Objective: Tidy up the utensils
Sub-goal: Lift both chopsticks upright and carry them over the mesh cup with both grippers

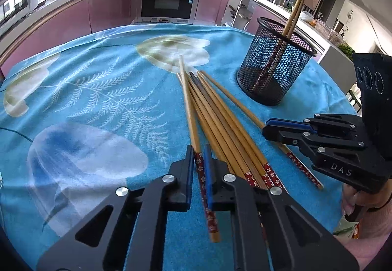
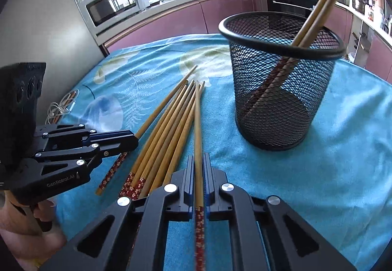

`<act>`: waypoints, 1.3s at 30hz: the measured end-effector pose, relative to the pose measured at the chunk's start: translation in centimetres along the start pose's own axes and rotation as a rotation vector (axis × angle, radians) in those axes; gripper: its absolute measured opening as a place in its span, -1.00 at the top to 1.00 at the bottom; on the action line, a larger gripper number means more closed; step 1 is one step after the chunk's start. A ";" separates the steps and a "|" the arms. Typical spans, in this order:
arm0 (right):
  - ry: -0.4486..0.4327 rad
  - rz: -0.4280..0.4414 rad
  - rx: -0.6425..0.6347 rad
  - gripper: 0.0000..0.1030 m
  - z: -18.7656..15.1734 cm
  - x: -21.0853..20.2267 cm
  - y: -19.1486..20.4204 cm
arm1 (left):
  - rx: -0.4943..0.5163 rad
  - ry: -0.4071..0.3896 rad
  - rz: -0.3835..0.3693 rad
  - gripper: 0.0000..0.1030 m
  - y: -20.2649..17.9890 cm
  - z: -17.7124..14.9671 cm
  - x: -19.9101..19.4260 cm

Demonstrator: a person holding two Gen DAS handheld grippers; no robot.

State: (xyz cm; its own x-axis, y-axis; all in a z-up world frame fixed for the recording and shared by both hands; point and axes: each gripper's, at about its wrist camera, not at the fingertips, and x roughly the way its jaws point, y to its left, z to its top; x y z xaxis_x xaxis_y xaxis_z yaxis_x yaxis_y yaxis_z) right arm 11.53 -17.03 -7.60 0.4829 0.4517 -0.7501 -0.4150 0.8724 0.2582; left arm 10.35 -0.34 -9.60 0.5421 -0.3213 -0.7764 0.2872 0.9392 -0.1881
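Several wooden chopsticks [image 1: 220, 124] with red flowered ends lie in a pile on the blue cloth, also in the right wrist view [image 2: 166, 129]. My left gripper [image 1: 199, 151] is shut on one chopstick [image 1: 188, 104] at the pile's left side. My right gripper [image 2: 199, 160] is shut on another chopstick [image 2: 198, 124] at the pile's right side; it shows in the left wrist view [image 1: 267, 127] too. A black mesh holder [image 1: 275, 63] stands beyond the pile with two chopsticks [image 2: 318, 9] leaning in it.
The table carries a blue floral cloth [image 1: 98, 89]. A coiled cable [image 2: 61, 107] lies at its left edge. Pink kitchen cabinets [image 1: 110, 9], an oven and a microwave [image 2: 115, 4] stand behind the table.
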 end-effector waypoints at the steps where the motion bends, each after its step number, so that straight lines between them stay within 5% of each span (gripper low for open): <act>1: -0.008 0.007 0.003 0.89 0.0 -0.3 0.0 | -0.002 -0.010 -0.005 0.85 0.0 -0.1 -0.4; 11: 0.038 0.049 -0.056 0.89 -0.6 -0.4 1.1 | 0.024 0.019 -0.052 0.85 -0.4 -1.7 -1.0; 22: 0.063 0.011 -0.088 0.79 0.1 1.1 1.2 | 0.077 0.031 0.005 0.59 -0.2 0.0 1.1; 33: 0.022 0.038 -0.051 0.89 0.3 0.4 0.4 | 0.053 0.028 0.051 0.84 0.0 1.5 2.2; 39: -0.072 0.062 -0.060 0.89 0.7 -2.9 0.3 | 0.034 -0.031 -0.002 0.85 -0.2 1.3 -0.3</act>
State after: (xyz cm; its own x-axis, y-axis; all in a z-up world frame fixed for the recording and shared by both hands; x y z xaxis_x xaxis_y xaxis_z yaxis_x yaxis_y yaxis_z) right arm 10.57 -17.93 -4.89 0.5077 0.5189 -0.6877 -0.4901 0.8304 0.2648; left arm 11.14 -0.57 -8.55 0.5659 -0.3270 -0.7568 0.3143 0.9342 -0.1686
